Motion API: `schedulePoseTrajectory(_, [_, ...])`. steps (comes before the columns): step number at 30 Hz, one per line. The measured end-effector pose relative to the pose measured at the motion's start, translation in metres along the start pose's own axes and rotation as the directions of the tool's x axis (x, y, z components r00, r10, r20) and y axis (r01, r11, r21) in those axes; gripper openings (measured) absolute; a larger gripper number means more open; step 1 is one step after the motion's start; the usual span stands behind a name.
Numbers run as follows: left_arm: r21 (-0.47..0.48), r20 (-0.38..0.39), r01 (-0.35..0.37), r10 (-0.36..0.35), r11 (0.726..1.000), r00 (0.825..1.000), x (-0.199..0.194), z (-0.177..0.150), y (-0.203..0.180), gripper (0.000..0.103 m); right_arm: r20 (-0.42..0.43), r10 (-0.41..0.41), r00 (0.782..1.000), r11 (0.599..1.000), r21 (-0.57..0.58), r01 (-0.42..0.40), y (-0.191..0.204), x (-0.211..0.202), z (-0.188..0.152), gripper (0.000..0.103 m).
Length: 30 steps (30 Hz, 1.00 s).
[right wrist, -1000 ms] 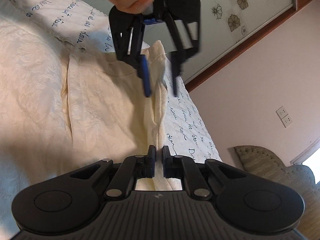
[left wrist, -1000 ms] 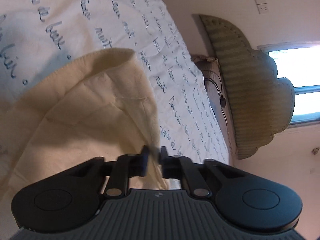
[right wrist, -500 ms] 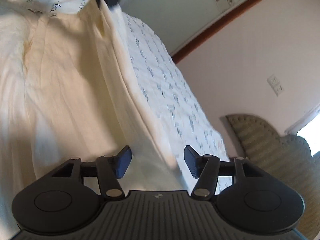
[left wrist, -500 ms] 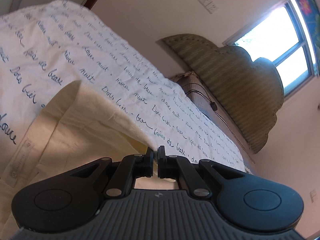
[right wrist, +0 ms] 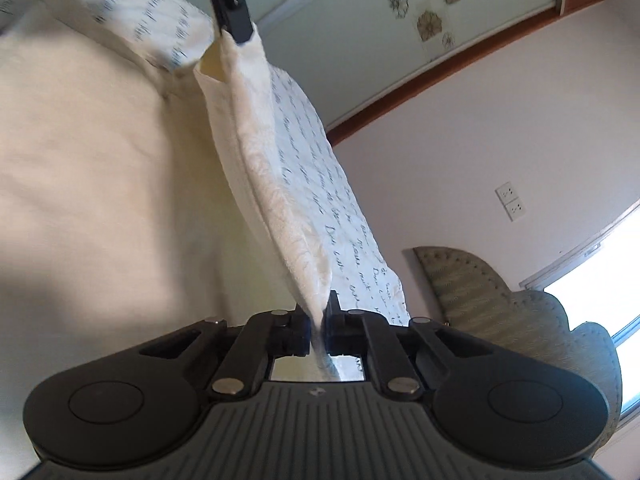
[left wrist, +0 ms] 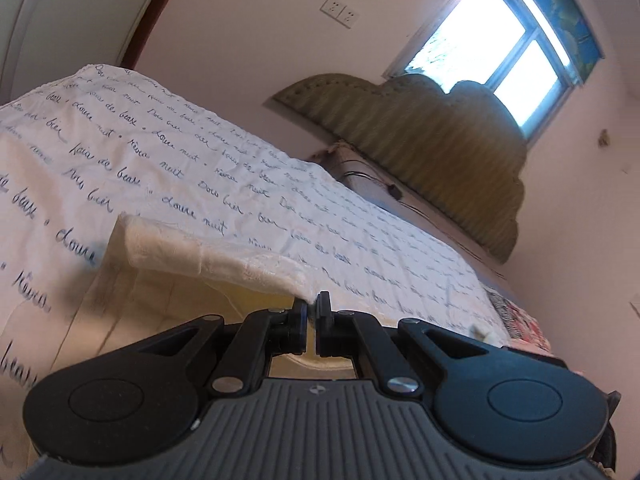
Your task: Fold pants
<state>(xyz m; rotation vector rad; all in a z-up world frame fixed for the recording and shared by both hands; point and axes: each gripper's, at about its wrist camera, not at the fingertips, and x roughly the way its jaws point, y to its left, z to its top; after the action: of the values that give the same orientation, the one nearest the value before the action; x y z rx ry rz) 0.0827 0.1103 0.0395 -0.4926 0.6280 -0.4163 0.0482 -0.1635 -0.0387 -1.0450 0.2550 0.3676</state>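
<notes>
**Right wrist view: both grippers clamped on one edge of the pants, lifted off the bed**

Right wrist first, nearest me: my right gripper [right wrist: 319,322] is clenched on a cream edge of the pants [right wrist: 100,184], and a tail of the cloth runs back between the jaws toward the camera. From that pinch a doubled band of fabric rises taut to my left gripper [right wrist: 236,34], which pinches the other end of the same edge high in the picture. I hold the two ends apart so the edge stays straight and the rest hangs as one sheet over the bed [right wrist: 352,248], ready, I judge, to be carried across for a fold.

In the left wrist view the left gripper's jaws are shut on the corner of the band, which stretches away to the left above the script-printed bedspread; beyond stand the padded headboard [left wrist: 432,136] and the window [left wrist: 492,44].

Half a second ago my right jaws stood wide with the cloth loose between them; they have just been closing and now bite it. A second ago the pants lay slack on the bed; now the edge is raised and drawn tight.
</notes>
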Motion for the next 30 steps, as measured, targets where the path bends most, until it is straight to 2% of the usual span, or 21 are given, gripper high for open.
schedulePoseTrajectory(2, [-0.001,-0.01,0.002,-0.002,1.0,1.0,-0.014,-0.016,0.004,0.003,0.014,0.02,1.0,1.0,0.021,-0.021,0.012,-0.022,0.001,0.005])
schedulePoseTrajectory(5, [0.016,-0.047,-0.037,0.038,0.999,0.998,-0.026,-0.039,0.006,0.003,0.005,0.072,0.997,0.997,0.023,-0.072,0.038,-0.044,0.002,0.005])
schedulePoseTrajectory(9, [-0.001,-0.109,-0.064,0.063,0.998,0.992,-0.032,-0.064,0.016,0.003,-0.025,0.12,0.992,0.992,0.044,-0.119,0.064,-0.055,-0.003,0.005])
schedulePoseTrajectory(12, [-0.007,-0.127,-0.085,0.083,0.996,0.988,-0.039,-0.076,0.021,0.003,-0.031,0.142,0.989,0.988,0.064,-0.14,0.073,-0.064,-0.005,0.005])
schedulePoseTrajectory(17, [-0.007,-0.159,-0.092,0.09,0.996,0.983,-0.048,-0.088,0.022,0.003,-0.042,0.171,0.984,0.983,0.069,-0.168,0.083,-0.08,-0.008,0.005])
schedulePoseTrajectory(22, [0.022,-0.165,-0.159,0.16,0.987,0.973,-0.045,-0.096,0.025,0.004,-0.048,0.196,0.979,0.977,0.097,-0.191,0.085,-0.085,-0.006,0.005])
schedulePoseTrajectory(25, [0.03,-0.175,-0.173,0.175,0.985,0.969,-0.042,-0.099,0.026,0.004,-0.05,0.207,0.977,0.975,0.088,-0.202,0.1,-0.089,0.0,0.005])
schedulePoseTrajectory(29, [0.011,-0.244,-0.205,0.201,0.979,0.949,-0.031,-0.107,0.034,0.009,-0.08,0.212,0.974,0.974,0.097,-0.204,0.107,-0.079,-0.003,0.007])
schedulePoseTrajectory(30, [0.008,-0.249,-0.204,0.2,0.979,0.948,-0.032,-0.106,0.035,0.015,-0.077,0.208,0.975,0.974,0.113,-0.198,0.106,-0.078,-0.004,0.007])
